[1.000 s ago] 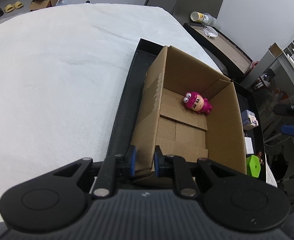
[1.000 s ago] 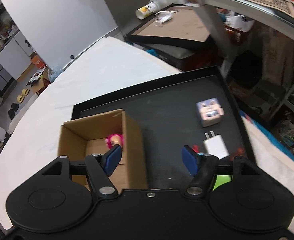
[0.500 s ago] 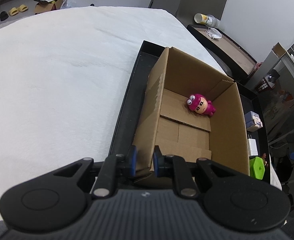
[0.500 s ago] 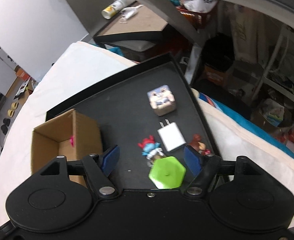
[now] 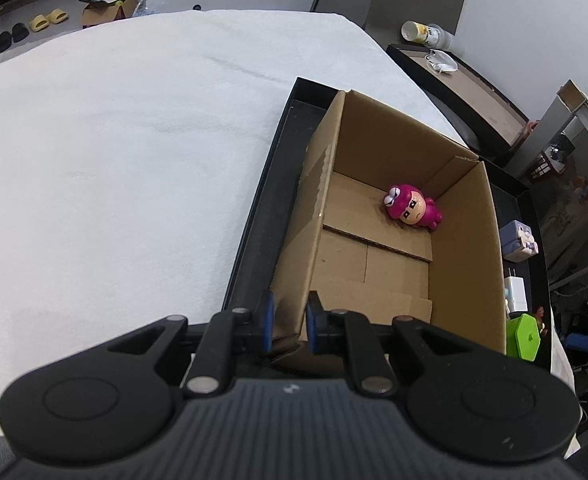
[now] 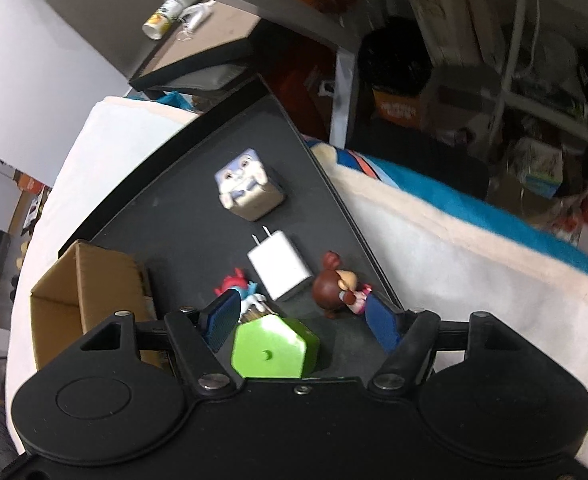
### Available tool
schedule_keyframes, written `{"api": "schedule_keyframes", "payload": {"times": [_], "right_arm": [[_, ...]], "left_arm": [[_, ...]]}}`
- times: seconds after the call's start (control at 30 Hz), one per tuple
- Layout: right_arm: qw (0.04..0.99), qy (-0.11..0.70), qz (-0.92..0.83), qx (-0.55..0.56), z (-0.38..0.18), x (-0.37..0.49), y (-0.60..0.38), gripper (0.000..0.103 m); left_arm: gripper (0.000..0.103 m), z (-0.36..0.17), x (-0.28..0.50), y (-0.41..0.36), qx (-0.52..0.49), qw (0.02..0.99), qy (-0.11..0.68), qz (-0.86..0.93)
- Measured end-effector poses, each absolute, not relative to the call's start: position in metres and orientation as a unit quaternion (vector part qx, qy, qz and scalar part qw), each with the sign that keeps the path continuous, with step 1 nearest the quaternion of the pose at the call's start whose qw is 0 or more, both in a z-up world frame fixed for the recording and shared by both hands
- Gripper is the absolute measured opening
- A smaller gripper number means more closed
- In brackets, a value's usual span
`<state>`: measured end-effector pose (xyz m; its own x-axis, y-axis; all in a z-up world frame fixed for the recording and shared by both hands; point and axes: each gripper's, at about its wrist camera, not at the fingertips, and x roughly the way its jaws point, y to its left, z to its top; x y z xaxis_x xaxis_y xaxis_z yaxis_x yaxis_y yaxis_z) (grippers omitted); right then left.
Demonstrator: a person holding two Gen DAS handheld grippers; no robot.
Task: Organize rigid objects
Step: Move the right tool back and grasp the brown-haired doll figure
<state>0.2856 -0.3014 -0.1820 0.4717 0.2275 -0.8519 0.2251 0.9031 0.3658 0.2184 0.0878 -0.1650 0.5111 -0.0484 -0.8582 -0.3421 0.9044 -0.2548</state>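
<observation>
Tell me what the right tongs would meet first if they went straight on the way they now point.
Probably the green hexagon: it sits between the open right tongs. Behind it lies the white charger. Depth is hard to judge here.

A lived-in home room: slippers [image 5: 48, 19] on the floor, white bedding [image 5: 134, 152], cluttered storage shelves [image 6: 534, 92].

Tray [image 5: 254, 240]: lies on the surface [image 5: 114, 160].
Box [image 5: 470, 248]: stands in the tray's left part.
Figurine [image 5: 412, 212]: lies inside the box, at its far end.
Cube [image 6: 248, 192], charger [image 6: 282, 270], hexagonal block [image 6: 272, 348]: on the tray, right of the box, far to near.
</observation>
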Motion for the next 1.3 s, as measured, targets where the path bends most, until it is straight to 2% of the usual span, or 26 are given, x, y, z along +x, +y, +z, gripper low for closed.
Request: {"api": "schedule_keyframes", "payload": {"times": [0.23, 0.37, 0.73, 0.77, 0.83, 0.87, 1.3], "right_arm": [[0.815, 0.518, -0.002, 0.259, -0.209, 0.286, -0.316, 0.067], [0.802, 0.519, -0.008, 0.295, -0.225, 0.286, -0.326, 0.062], [0.810, 0.502, 0.002, 0.303, -0.236, 0.295, -0.328, 0.058], [0.811, 0.500, 0.001, 0.304, -0.236, 0.295, -0.328, 0.056], [0.812, 0.500, -0.003, 0.300, -0.236, 0.295, -0.329, 0.042], [0.812, 0.500, -0.003, 0.300, -0.237, 0.295, -0.330, 0.041], [0.816, 0.498, -0.005, 0.292, -0.223, 0.288, -0.332, 0.040]], "left_arm": [[0.015, -0.164, 0.220, 0.084, -0.193, 0.843, 0.492, 0.101], [0.015, -0.164, 0.222, 0.080, -0.186, 0.842, 0.494, 0.107], [0.015, -0.167, 0.227, 0.078, -0.179, 0.838, 0.502, 0.119], [0.015, -0.167, 0.227, 0.079, -0.179, 0.837, 0.503, 0.120], [0.015, -0.167, 0.228, 0.079, -0.175, 0.837, 0.504, 0.122], [0.015, -0.166, 0.228, 0.079, -0.174, 0.837, 0.504, 0.122], [0.015, -0.165, 0.228, 0.080, -0.175, 0.838, 0.504, 0.113]]}}
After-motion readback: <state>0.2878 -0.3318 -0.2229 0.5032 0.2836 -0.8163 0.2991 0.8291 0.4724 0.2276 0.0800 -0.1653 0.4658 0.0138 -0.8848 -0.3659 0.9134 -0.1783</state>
